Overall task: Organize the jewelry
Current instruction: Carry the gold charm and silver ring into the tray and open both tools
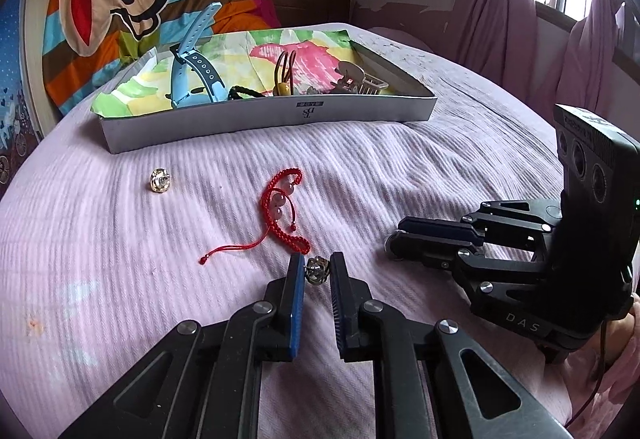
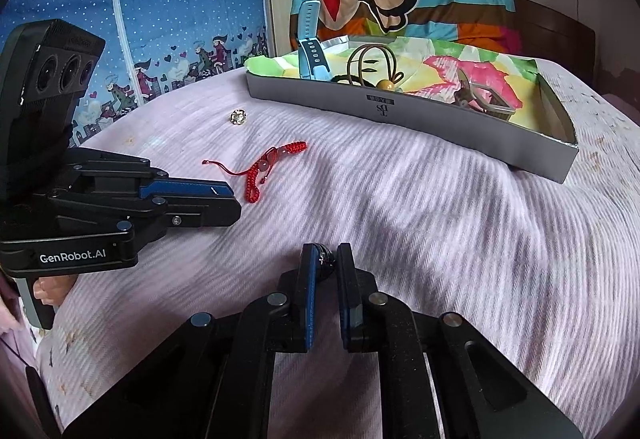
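While the left hand-held gripper [image 1: 317, 271] clasps a gold earring [image 1: 317, 270], right hand-held gripper [image 2: 325, 259] pinches something small — dark, unidentifiable.

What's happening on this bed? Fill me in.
A person is sorting jewelry with two handheld tongs. The left tongs have a small gold ornament between their tips; the right tongs pinch a small dark item. A red cord bracelet and a round gold piece lie loose on the pink bedspread. The shallow box already holds a blue watch and hair clips.

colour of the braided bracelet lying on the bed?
Red bracelet, with pale pinkish beads; clearest in the left wrist view.
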A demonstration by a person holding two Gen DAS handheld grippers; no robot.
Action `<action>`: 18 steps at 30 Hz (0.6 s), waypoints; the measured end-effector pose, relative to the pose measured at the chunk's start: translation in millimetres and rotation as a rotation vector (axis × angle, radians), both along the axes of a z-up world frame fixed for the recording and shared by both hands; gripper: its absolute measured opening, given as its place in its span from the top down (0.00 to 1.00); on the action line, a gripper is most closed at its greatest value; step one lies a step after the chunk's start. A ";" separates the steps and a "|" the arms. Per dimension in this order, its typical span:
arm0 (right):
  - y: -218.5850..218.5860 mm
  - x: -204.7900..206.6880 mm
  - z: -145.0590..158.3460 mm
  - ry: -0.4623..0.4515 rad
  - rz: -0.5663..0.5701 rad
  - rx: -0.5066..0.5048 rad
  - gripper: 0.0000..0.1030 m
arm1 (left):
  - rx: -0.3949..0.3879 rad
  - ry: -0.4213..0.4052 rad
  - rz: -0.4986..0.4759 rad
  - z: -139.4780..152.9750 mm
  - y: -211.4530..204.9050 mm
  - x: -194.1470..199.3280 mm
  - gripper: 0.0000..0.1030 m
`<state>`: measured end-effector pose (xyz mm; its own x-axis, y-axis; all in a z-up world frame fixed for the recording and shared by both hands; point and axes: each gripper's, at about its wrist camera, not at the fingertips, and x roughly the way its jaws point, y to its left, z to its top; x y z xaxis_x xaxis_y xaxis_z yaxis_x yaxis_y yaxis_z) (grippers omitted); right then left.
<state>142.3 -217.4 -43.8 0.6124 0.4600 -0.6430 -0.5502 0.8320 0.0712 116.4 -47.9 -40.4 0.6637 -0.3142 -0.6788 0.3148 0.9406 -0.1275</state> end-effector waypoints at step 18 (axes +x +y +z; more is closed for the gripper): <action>-15.5 0.2 7.8 -0.041 -0.053 0.074 0.92 | -0.071 -0.049 0.059 5.4 15.8 -5.0 0.88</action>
<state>142.5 -232.9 -36.0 0.6623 0.4715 -0.5823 -0.5089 0.8535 0.1122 111.3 -32.1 -35.0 0.7140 -0.3203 -0.6227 0.2670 0.9466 -0.1807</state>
